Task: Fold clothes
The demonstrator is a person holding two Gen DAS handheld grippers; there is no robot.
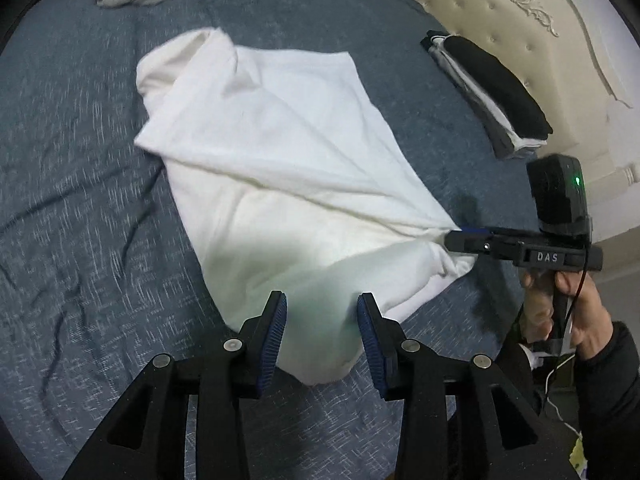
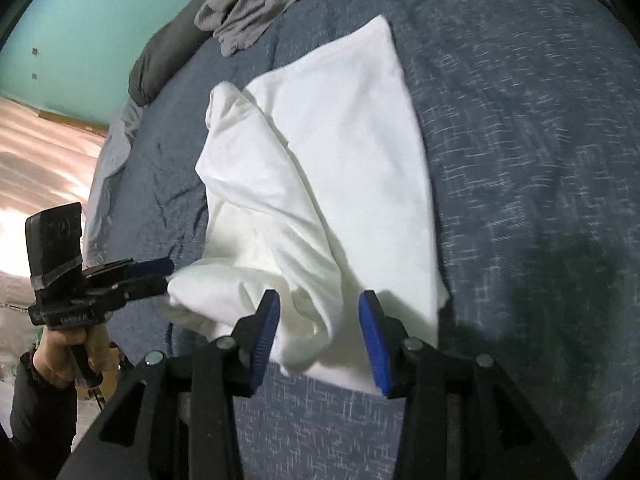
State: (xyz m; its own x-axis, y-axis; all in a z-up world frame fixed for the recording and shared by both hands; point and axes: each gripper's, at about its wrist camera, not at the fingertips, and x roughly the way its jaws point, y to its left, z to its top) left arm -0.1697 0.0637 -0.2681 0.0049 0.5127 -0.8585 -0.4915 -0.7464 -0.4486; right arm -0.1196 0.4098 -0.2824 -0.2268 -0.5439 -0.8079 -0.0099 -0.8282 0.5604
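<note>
Now both your tools stand with jaws apart, nothing clamped: left tool (image 1: 322,338), right tool (image 2: 319,336), tilted down over the white garment's (image 1: 280,152) near edge on the bed (image 1: 80,200). Fold looks half done; next, regrip the near corners.

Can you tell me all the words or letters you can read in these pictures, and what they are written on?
"DAS": pale letters on the black body of the right gripper, seen in the left wrist view.
Some faint marks on the body of the left gripper, in the right wrist view: too blurred to read.
Nothing to read on the white garment, the bed cover or the headboard.
</note>
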